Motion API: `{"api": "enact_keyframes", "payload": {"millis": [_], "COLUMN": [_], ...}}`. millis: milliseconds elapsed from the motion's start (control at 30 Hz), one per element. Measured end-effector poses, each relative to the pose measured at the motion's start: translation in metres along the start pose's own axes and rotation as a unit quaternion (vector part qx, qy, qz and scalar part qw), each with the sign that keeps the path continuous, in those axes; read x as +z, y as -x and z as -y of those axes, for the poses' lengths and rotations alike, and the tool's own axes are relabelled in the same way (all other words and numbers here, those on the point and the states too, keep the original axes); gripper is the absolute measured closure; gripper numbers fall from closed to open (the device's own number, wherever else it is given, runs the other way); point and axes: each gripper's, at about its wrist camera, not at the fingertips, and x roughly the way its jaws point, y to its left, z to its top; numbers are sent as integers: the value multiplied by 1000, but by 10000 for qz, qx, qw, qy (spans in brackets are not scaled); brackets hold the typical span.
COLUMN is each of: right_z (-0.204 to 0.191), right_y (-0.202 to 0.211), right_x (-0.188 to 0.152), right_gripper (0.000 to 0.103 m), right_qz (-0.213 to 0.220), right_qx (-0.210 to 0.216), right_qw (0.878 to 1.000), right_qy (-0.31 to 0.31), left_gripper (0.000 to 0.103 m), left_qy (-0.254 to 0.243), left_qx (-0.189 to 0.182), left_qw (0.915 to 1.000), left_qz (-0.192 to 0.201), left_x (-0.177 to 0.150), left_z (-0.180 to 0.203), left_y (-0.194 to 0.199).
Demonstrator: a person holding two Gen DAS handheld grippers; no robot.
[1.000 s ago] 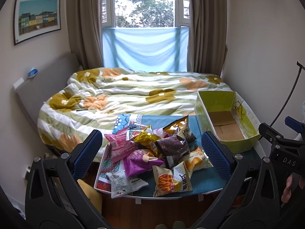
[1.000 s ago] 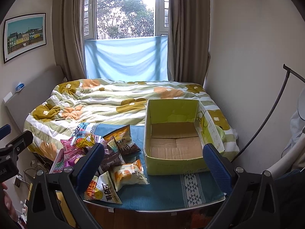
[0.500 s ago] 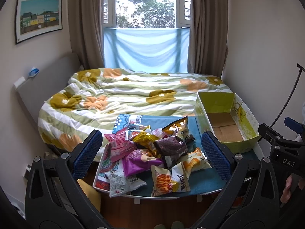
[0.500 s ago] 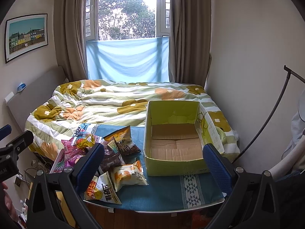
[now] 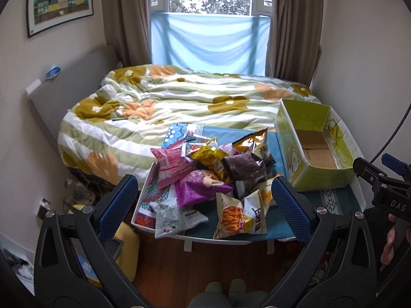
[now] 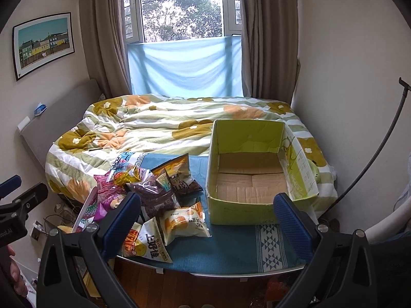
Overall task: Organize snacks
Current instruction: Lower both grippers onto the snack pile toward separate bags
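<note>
Several snack bags are heaped on the left half of a small table covered by a blue cloth (image 6: 231,251): a pink bag (image 5: 170,164), a purple bag (image 5: 197,187), a dark maroon bag (image 5: 244,168), a white-and-orange bag (image 5: 240,215) at the front. An empty green cardboard box (image 6: 257,179) stands open on the right half, also seen as the box (image 5: 316,148) in the left wrist view. My left gripper (image 5: 204,202) hovers open in front of the pile. My right gripper (image 6: 205,220) is open before the box, holding nothing.
A bed with a flowered quilt (image 5: 179,102) lies directly behind the table, under a window. Walls close in on both sides. A black rod (image 6: 380,148) leans at the right wall. Cables and a yellow object (image 5: 125,241) sit on the wooden floor at the left.
Both grippers have edged slightly forward and lower toward the table; the snacks and box look a little nearer. Nothing has been grasped or shifted.
</note>
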Motion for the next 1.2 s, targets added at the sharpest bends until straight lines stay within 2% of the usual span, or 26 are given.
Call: {"api": "enact_keyframes", "payload": {"millis": [167, 300, 433, 600, 800, 1000, 1200], "right_z": [-11, -25, -43, -65, -88, -103, -110], "right_y": [-38, -70, -102, -134, -160, -181, -201], "right_x": [-20, -44, -65, -92, -108, -115, -121], "right_gripper": [0, 0, 0, 0, 0, 0, 0], "right_qz": [-462, -831, -1210, -1640, -1873, -1961, -2115], "right_qx": [360, 615, 655, 664, 580, 526, 491], "right_qw": [9983, 9945, 9899, 9819, 9774, 9778, 9755], "right_qy": [-25, -161, -357, -681, -789, -512, -367], "left_gripper": [0, 0, 0, 0, 0, 0, 0], "left_qy": [-19, -300, -588, -870, -1387, -1919, -2301], "left_qx": [-183, -336, -568, -833, -1166, -1455, -1461], "left_qw": [9984, 9948, 9884, 9818, 9660, 9468, 9339], "left_qz": [-529, -917, -1282, -1471, -1844, -2136, -2313], "left_x": [-24, -40, -48, -46, -56, -76, -94], "left_z": [-27, -47, -62, -73, -70, -65, -54], "left_y": [-42, -87, -128, -166, -207, -230, -252]}}
